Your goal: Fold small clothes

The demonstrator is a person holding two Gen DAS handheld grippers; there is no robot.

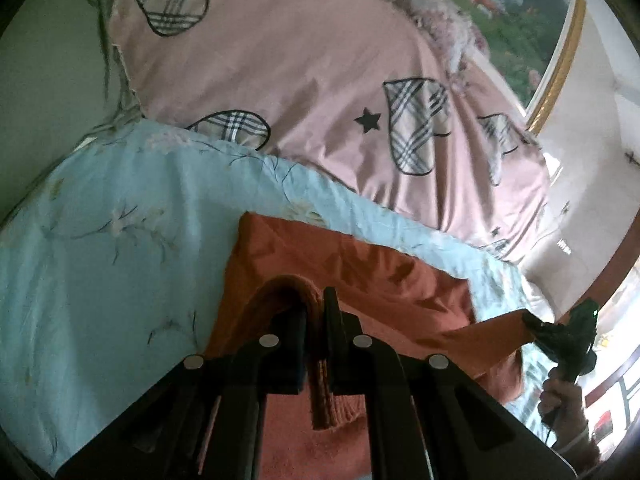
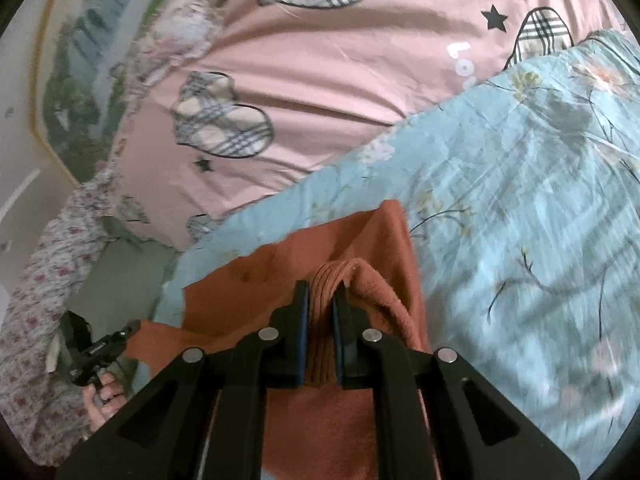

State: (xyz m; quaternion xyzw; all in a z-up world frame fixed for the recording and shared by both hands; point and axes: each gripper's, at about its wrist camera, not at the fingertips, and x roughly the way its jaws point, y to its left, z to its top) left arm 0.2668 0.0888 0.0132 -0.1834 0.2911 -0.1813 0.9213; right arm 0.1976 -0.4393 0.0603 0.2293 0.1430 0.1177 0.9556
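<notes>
The small rust-orange cloth [image 1: 360, 276] looks soft, light and floppy, so I think it will bend and sag wherever nothing holds it. It has a fuzzy side, like a towel, and a smoother side. The thick ribbed edge looks like the best place to hold, because it bunches up and should not slip.

The left claw [image 1: 316, 320] is nearly closed, pinching a bunched ribbed bit of the cloth between its two fingers. The right claw [image 2: 320, 316] is nearly closed too, squeezing several folded layers [image 2: 322, 320] of the same cloth. The rest of the cloth lies spread just in front of both claws and hangs under them.

Under the cloth is a light blue sheet [image 1: 104, 240] with thin flower drawings, smooth and a bit wrinkled. Past the claws lies a pink blanket [image 1: 304, 60] with checked hearts and small black stars.
</notes>
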